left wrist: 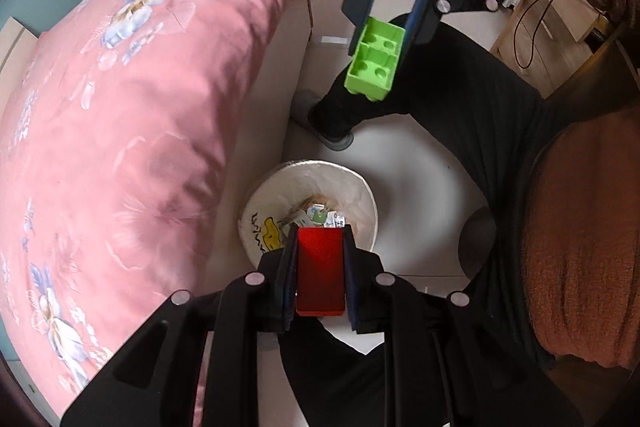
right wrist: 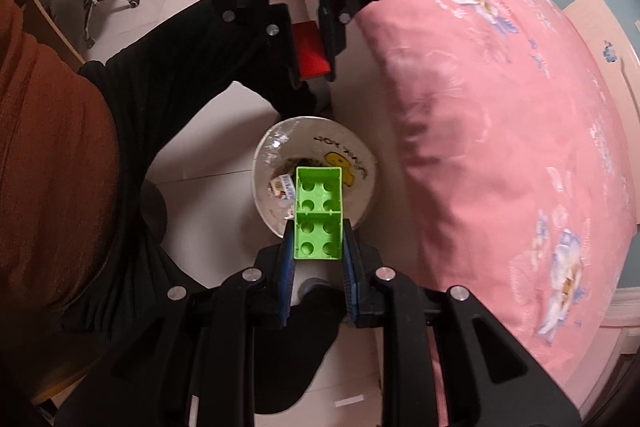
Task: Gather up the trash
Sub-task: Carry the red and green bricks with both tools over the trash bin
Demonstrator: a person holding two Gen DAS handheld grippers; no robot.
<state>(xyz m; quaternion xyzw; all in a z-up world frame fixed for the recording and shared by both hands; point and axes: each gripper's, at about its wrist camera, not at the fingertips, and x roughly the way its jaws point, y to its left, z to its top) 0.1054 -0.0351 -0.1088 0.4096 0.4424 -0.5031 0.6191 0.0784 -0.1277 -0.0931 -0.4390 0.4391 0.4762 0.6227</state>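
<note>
Am holding both loads over bin point(left wrist: 308, 211) beside bed point(left wrist: 140, 107). Left gripper point(left wrist: 320, 267) clamping red block point(left wrist: 320, 271); right gripper point(right wrist: 316, 247) clamping green brick point(right wrist: 318, 213). Am worrying: green brick hanging near bin's edge, so releasing off-centre risks bouncing onto floor point(right wrist: 208, 203); grippers crowding, could be colliding.
</note>
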